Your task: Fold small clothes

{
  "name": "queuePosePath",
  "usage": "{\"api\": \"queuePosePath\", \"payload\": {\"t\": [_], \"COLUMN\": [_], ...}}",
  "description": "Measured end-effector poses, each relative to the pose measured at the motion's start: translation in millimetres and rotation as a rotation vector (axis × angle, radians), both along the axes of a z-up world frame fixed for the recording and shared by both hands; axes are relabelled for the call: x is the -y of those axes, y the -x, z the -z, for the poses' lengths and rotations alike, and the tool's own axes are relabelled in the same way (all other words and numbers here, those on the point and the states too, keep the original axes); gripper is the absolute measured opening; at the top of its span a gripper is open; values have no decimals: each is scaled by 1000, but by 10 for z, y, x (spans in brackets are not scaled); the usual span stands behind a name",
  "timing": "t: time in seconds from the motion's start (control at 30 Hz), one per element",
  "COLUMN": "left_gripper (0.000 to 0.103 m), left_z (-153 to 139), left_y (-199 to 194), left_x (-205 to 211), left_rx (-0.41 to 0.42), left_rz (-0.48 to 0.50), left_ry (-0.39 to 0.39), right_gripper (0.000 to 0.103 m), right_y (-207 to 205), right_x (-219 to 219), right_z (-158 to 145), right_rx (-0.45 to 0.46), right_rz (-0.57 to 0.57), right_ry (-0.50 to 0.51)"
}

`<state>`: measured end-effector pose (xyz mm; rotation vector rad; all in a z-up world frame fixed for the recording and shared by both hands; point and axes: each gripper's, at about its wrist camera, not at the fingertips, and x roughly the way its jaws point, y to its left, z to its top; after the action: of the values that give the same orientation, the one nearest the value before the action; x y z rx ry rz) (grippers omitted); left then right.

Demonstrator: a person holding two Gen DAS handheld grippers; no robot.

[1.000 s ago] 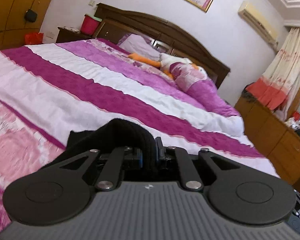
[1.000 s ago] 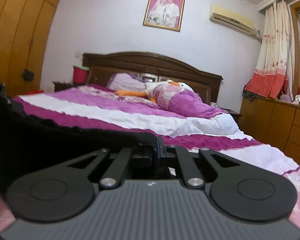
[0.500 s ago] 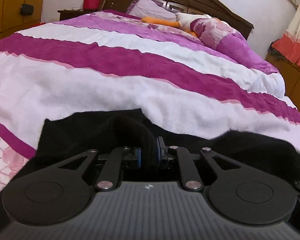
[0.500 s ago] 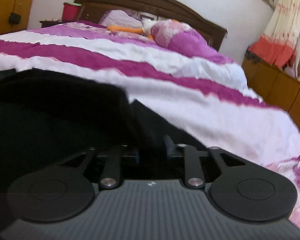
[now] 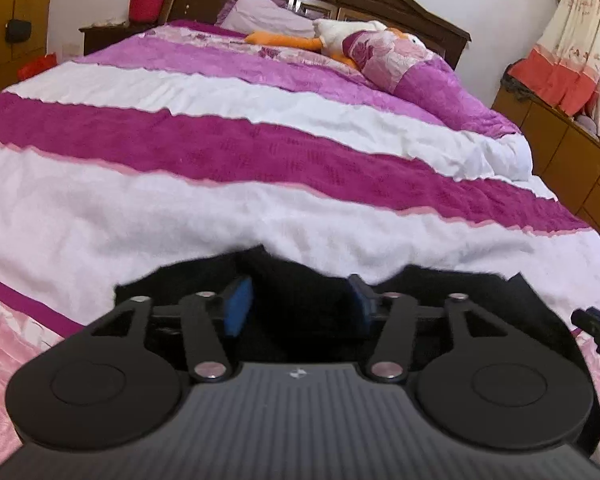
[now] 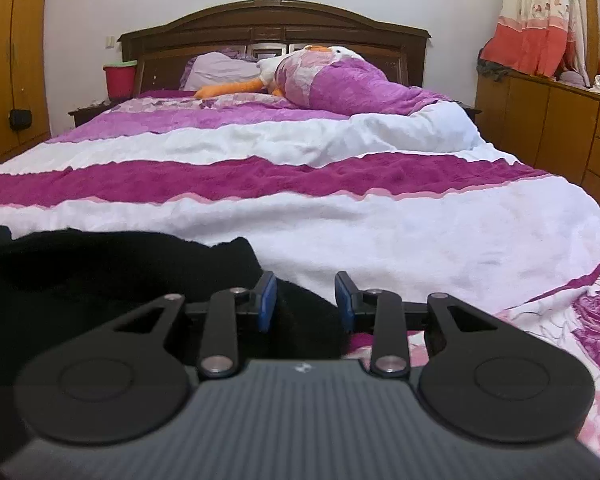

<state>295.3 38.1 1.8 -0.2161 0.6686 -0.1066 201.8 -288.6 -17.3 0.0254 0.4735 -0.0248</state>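
Left wrist view: lying on the near end of the bed, over the white band of the quilt, a black garment, limp and bunched. Left tongs standing apart and opening further, blue pads either side of a raised hump of cloth, not pressing on it. Showing at the far right edge, the tip of the right tongs.

Right wrist view: spreading leftward from the near centre, the same black garment, sagging into soft folds. Right tongs parted and opening, a ridge of cloth lying between the pads without being pinched. Sitting well apart at the far end, a plush goose beside the headboard.

Handling assessment: appearing light, soft and fuzzy, likely knitted; holding no shape of its own, drooping wherever unsupported. Unlikely to slip from the pads, not fragile. Recommending a pinch at two edge corners or a hem, one per side, taking a single layer where possible; grabbing mid-hump risking a bundled fold.
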Motion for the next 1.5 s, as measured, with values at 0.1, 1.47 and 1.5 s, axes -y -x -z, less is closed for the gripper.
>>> {"api": "queuePosePath", "payload": {"t": [0.1, 1.47, 1.5], "left_gripper": [68, 81, 82], "left_z": [-93, 265, 290], "left_y": [49, 1276, 1316], "left_x": [-28, -884, -891], "left_rx": [2, -127, -135], "left_rz": [-16, -40, -36], "left_ry": [-6, 65, 83], "right_gripper": [35, 57, 58], "right_y": [86, 1049, 1122], "right_x": [-12, 507, 515], "right_z": [-28, 198, 231], "right_rx": [6, -144, -148], "right_rz": [-66, -28, -15], "right_ry": [-31, -453, -461]}}
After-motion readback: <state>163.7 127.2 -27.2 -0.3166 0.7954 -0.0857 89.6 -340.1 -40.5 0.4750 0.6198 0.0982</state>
